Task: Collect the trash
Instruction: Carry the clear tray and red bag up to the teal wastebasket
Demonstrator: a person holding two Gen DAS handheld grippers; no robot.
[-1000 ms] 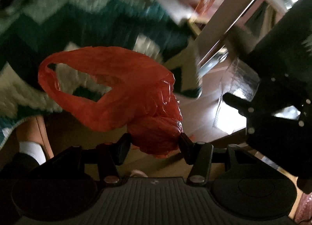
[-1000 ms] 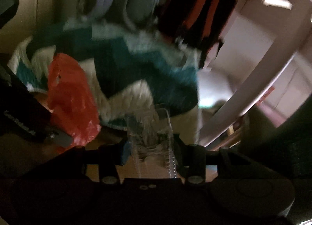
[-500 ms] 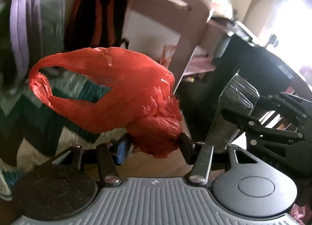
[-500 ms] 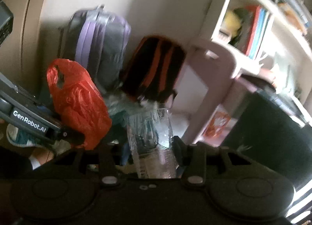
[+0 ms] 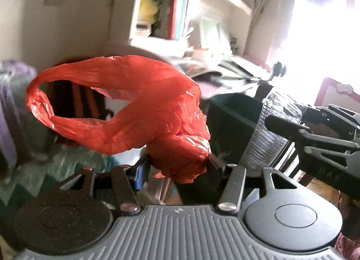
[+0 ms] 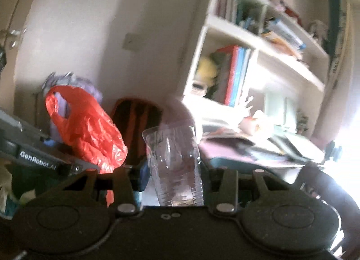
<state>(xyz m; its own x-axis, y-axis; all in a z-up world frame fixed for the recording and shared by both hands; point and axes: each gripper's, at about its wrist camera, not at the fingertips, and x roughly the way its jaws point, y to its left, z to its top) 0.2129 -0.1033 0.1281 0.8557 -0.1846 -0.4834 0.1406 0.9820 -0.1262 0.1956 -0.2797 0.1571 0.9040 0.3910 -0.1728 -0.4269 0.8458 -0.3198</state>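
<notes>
A crumpled red plastic bag (image 5: 126, 111) fills the middle of the left wrist view, its handle loop hanging open to the left. My left gripper (image 5: 176, 165) is shut on the bag's bunched lower end. In the right wrist view a clear plastic bottle (image 6: 174, 165) stands between the jaws of my right gripper (image 6: 173, 176), which is shut on it. The same bottle (image 5: 270, 134) shows at the right of the left wrist view, and the red bag (image 6: 87, 129) at the left of the right wrist view.
A white bookshelf (image 6: 254, 57) with books rises behind a cluttered desk (image 6: 247, 145). A purple suitcase (image 6: 72, 82) and a black-and-orange backpack (image 6: 135, 120) lean on the wall. Bright window light (image 5: 326, 30) is at the right. A black chair back (image 5: 234, 120) is close ahead.
Both grippers have risen with the bag and the bottle still held. The view has swung from the zigzag blanket and floor up to the bookshelf and desk.
</notes>
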